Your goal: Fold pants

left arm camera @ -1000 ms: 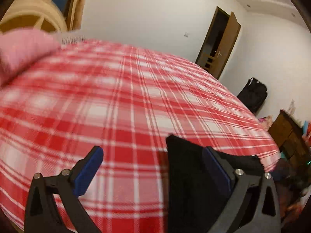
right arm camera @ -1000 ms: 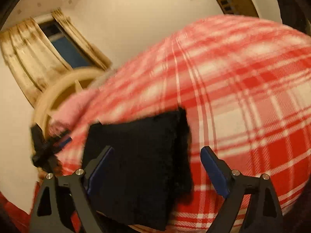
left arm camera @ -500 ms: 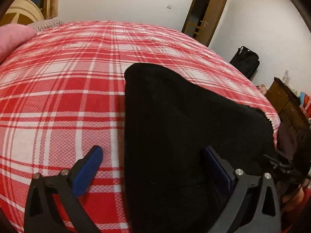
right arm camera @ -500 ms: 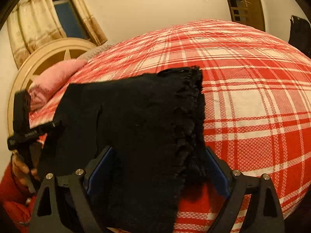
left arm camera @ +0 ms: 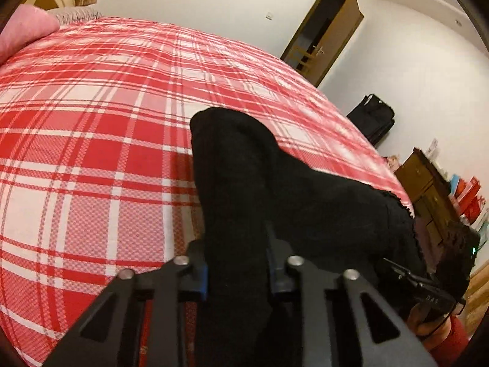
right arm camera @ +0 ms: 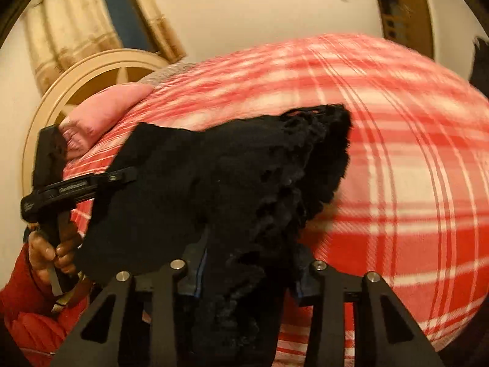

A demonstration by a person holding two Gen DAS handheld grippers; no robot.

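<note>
Black pants [left arm camera: 275, 189]: your left gripper [left arm camera: 237, 270] and right gripper [right arm camera: 247, 275] have just closed, both now clamping cloth on the plaid bedspread [left arm camera: 91, 128], ready to fold

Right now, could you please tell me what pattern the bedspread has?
The bedspread is a red-and-white plaid; the left wrist view shows it sharpest.

The black pants [left arm camera: 275, 189] swallow the blue pads of my left gripper [left arm camera: 237, 263], so where they bite is hidden. My right gripper [right arm camera: 249, 270] has its pads buried in the frilly hem too. The plaid bedspread [right arm camera: 397, 159] is smeared with blur on that side. The dark bag [right arm camera: 481, 61] is cut off at the frame's edge.
</note>
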